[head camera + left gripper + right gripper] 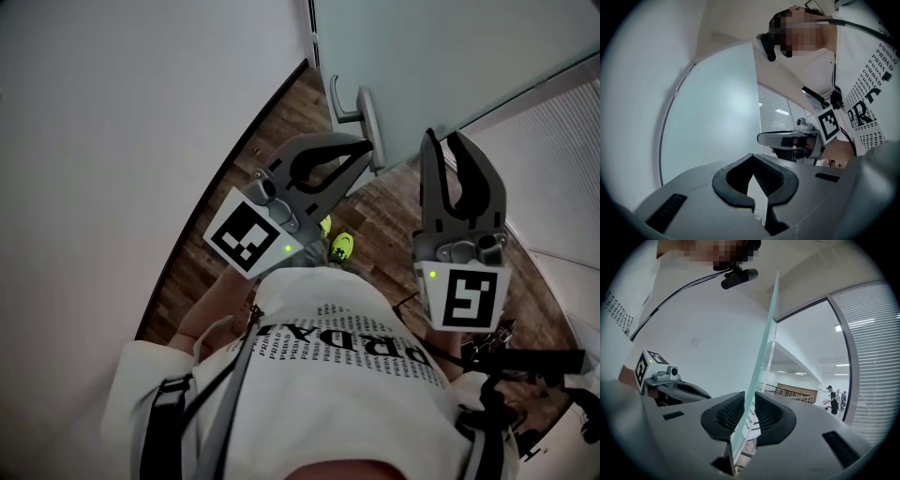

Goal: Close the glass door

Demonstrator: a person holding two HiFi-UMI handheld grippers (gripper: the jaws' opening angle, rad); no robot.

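Frosted glass door (pixel 450 47) stands open ahead of the person. Its free edge runs between the jaws of the right gripper (pixel 443 139), which press on the pane from both faces. Left gripper (pixel 367 146) has its jaws together on nothing, tips just beside the lever handle (pixel 359 114). White wall (pixel 112 141) bounds the left, with a strip of wood floor (pixel 281 122) open between wall and door.
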